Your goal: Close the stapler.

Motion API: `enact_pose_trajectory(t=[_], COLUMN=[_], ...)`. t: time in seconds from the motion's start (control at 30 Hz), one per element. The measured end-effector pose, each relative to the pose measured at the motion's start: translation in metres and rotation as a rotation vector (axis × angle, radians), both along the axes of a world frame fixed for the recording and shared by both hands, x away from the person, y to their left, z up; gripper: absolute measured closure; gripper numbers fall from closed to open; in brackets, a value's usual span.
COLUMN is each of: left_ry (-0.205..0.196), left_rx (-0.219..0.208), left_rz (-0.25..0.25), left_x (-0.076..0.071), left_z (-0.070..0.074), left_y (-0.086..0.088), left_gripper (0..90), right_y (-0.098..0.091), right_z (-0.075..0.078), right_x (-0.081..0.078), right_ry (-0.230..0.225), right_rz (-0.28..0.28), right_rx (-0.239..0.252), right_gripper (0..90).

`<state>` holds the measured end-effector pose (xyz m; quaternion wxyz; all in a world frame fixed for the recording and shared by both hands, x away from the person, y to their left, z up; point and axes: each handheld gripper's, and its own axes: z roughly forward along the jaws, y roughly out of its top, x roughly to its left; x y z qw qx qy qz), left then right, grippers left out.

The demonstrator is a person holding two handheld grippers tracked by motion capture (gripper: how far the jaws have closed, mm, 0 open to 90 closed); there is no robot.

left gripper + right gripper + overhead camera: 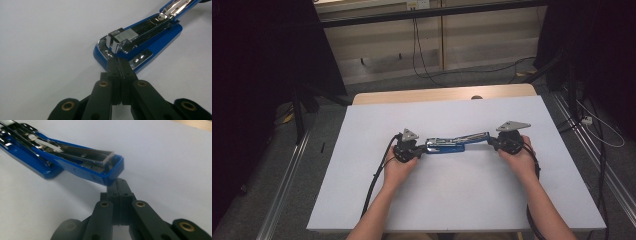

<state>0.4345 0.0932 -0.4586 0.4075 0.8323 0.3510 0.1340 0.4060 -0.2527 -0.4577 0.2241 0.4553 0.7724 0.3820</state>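
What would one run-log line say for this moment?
scene: blue stapler swung open on white table | left gripper: shut, at base end | right gripper: shut, under raised cover end

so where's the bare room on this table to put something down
The white table top is bare along its far edge, down both outer sides, and in the near strip between the forearms. The crowded part is the middle band: the opened blue stapler lies there between the shut left gripper and right gripper.

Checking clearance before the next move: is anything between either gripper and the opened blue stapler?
Nothing visible. The shut left gripper meets the blue stapler at its base end; the shut right gripper sits against its raised top arm.
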Motion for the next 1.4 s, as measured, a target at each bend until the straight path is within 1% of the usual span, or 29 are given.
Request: enact_pose_trajectory(t=[0.07, 0.13, 0.2, 0.23, 0.3, 0.37, 0.4, 0.47, 0.5, 0.53, 0.57, 0.6, 0.63, 0.67, 0.7, 0.73, 0.77, 0.8, 0.83, 0.9, 0.93, 0.97, 1.07, 1.1, 1.17, 1.23, 1.37, 1.4], left_ry=[0.002, 0.000, 0.001, 0.008, 0.006, 0.010, 0.005, 0.011, 0.005, 0.006, 0.004, 0.001, -0.006, -0.007, -0.005, -0.009, -0.004, 0.000, 0.008, -0.001, -0.005, -0.004, 0.004, 0.001, -0.010, -0.023, -0.020, -0.022], left_rx=[0.001, 0.008, 0.007, 0.003, -0.008, -0.005, 0.001, -0.016, -0.011, -0.020, -0.019, -0.031, -0.031, -0.045, -0.057, -0.037, -0.040, -0.059, -0.083, -0.096, -0.110, -0.117, -0.151, -0.163, -0.155, -0.148, -0.138, -0.150], left_rz=[-0.001, -0.003, 0.003, 0.002, 0.019, 0.012, 0.012, 0.018, 0.016, 0.015, 0.006, 0.009, 0.014, 0.020, 0.016, 0.006, 0.008, 0.015, 0.011, -0.001, -0.005, -0.004, -0.004, -0.002, -0.002, 0.004, 0.021, 0.036], left_x=[0.000, 0.000, 0.001, 0.001, 0.001, 0.001, 0.001, 0.000, 0.000, -0.001, -0.001, -0.002, -0.003, -0.004, -0.005, -0.006, -0.007, -0.008, -0.010, -0.012, -0.013, -0.013, -0.015, -0.016, -0.019, -0.021, -0.027, -0.029], left_z=[0.000, 0.000, 0.000, -0.001, -0.001, -0.001, -0.001, 0.000, 0.001, 0.001, 0.003, 0.005, 0.007, 0.008, 0.010, 0.012, 0.014, 0.015, 0.018, 0.022, 0.025, 0.027, 0.033, 0.034, 0.036, 0.036, 0.037, 0.037], left_y=[0.000, 0.001, 0.001, 0.002, 0.002, 0.004, 0.005, 0.004, 0.005, 0.006, 0.007, 0.007, 0.008, 0.009, 0.009, 0.011, 0.012, 0.013, 0.016, 0.020, 0.022, 0.024, 0.033, 0.035, 0.039, 0.044, 0.056, 0.059], left_gripper=[89.2, 89.0, 88.3, 87.7, 86.5, 86.4, 85.8, 83.2, 81.8, 80.2, 77.7, 75.6, 72.9, 70.0, 67.4, 62.3, 57.0, 52.4, 48.8, 38.2, 30.6, 26.4, 20.8, 19.2, 18.0, 14.1, 11.9, 11.6], right_y=[0.003, 0.005, 0.007, 0.008, 0.009, 0.010, 0.010, 0.012, 0.013, 0.014, 0.014, 0.015, 0.015, 0.016, 0.017, 0.018, 0.018, 0.018, 0.018, 0.017, 0.016, 0.016, 0.016, 0.016, 0.015, 0.015, 0.014, 0.014], right_z=[0.003, 0.004, 0.003, 0.002, 0.001, 0.000, 0.000, -0.001, -0.001, -0.002, -0.002, -0.002, -0.002, -0.002, -0.001, 0.000, 0.001, 0.002, 0.003, 0.004, 0.004, 0.004, 0.006, 0.008, 0.009, 0.011, 0.013, 0.012], right_x=[-0.001, -0.001, -0.002, -0.002, -0.002, -0.003, -0.003, -0.004, -0.005, -0.005, -0.006, -0.007, -0.007, -0.009, -0.010, -0.011, -0.013, -0.013, -0.015, -0.018, -0.019, -0.022, -0.028, -0.030, -0.034, -0.038, -0.047, -0.049], right_ry=[-0.020, -0.028, -0.026, -0.026, -0.018, -0.013, -0.011, -0.013, -0.011, -0.011, -0.013, -0.012, -0.014, -0.013, -0.011, -0.012, -0.013, -0.015, -0.019, -0.015, -0.009, -0.010, -0.021, -0.027, -0.038, -0.039, -0.048, -0.050], right_rz=[0.025, 0.044, 0.053, 0.055, 0.061, 0.066, 0.068, 0.079, 0.079, 0.079, 0.080, 0.079, 0.080, 0.074, 0.076, 0.075, 0.073, 0.073, 0.071, 0.068, 0.073, 0.074, 0.068, 0.065, 0.059, 0.054, 0.060, 0.061], right_rx=[0.010, 0.023, 0.025, 0.029, 0.036, 0.043, 0.048, 0.052, 0.051, 0.051, 0.053, 0.057, 0.055, 0.061, 0.068, 0.079, 0.091, 0.095, 0.101, 0.111, 0.118, 0.126, 0.116, 0.115, 0.116, 0.126, 0.126, 0.124], right_gripper=[90.0, 90.0, 89.7, 89.1, 88.9, 87.7, 87.2, 85.4, 84.1, 82.8, 80.7, 77.9, 73.6, 70.3, 68.3, 64.7, 60.2, 57.8, 55.6, 49.7, 47.4, 46.0, 37.6, 35.4, 32.4, 30.9, 27.9, 27.4])
